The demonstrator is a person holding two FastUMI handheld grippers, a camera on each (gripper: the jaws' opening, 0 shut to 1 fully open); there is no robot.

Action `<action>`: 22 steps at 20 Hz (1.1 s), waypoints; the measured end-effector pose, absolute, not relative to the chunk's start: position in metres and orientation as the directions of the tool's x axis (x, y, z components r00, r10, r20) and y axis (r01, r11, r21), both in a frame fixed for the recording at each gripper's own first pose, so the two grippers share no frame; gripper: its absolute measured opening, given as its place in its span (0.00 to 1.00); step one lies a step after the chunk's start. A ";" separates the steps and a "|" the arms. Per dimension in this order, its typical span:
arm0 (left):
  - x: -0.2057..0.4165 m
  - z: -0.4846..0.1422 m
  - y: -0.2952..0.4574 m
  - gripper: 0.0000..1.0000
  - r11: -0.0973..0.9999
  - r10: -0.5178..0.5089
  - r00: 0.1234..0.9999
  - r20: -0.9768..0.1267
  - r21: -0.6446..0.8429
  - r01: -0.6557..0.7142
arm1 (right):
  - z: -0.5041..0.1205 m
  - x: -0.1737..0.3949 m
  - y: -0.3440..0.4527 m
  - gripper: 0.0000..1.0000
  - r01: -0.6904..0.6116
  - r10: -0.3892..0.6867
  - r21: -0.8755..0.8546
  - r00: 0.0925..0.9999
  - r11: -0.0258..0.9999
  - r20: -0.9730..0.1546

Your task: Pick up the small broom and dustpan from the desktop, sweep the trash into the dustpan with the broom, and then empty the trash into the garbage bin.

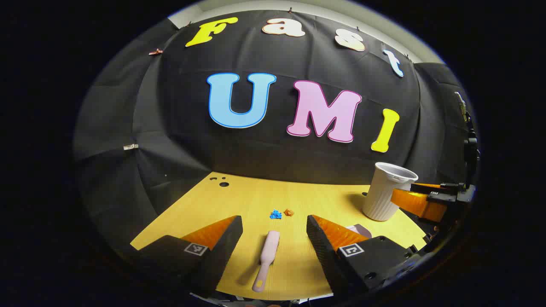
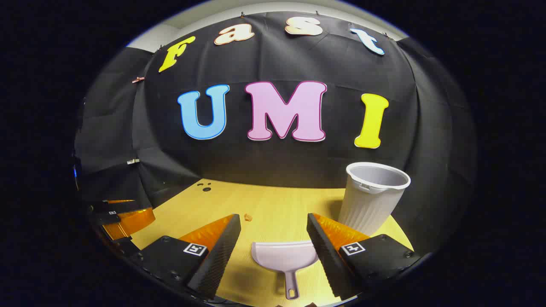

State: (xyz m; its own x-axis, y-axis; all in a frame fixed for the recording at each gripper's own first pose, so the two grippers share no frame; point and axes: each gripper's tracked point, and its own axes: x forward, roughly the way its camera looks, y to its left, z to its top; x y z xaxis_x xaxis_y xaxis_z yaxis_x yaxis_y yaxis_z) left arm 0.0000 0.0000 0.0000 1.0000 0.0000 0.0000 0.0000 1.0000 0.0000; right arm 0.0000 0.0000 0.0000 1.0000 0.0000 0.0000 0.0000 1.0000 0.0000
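On the yellow wooden desktop [image 1: 256,200], a pale pink small broom [image 1: 268,256] lies bottom centre between the spread left gripper [image 1: 274,232]. The right gripper [image 2: 274,232], also spread, straddles the pale plastic dustpan [image 2: 285,258]; both seem lined up for pickup, with scraps of trash [image 1: 276,214] ahead and the white ribbed garbage bin [image 2: 373,198] at right.

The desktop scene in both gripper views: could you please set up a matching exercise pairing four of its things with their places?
Things:
1. small broom
2. dustpan
3. garbage bin
4. trash

Places:
A. lying between the right hand-held gripper's open fingers
B. standing upright at the desktop's right side
C. lying between the left hand-held gripper's open fingers
D. scattered just beyond the broom's head

Pairs: 1-C, 2-A, 3-B, 4-D
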 end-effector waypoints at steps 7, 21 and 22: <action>0.007 -0.012 -0.005 0.96 0.999 -0.024 0.999 -0.048 0.030 0.026 | -0.018 0.009 -0.001 0.98 -0.011 0.012 0.021 0.998 1.000 -0.067; 0.044 -0.077 -0.001 0.96 0.998 -0.028 0.970 -0.243 -0.067 0.012 | -0.065 0.030 -0.022 0.98 0.003 0.012 0.070 0.975 0.998 -0.220; 0.050 -0.085 -0.002 0.96 0.997 -0.038 0.963 -0.265 -0.073 0.019 | -0.070 0.033 -0.025 0.98 0.004 0.014 0.073 0.972 0.997 -0.236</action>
State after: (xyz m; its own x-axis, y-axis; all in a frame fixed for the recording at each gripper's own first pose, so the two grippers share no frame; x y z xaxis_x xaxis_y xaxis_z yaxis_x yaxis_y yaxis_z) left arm 0.0497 -0.0018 -0.0848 0.9634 -0.0381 -0.2655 0.0195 0.9972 -0.0726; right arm 0.0329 -0.0245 -0.0700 0.9717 0.0137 -0.2359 0.0035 0.9973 0.0727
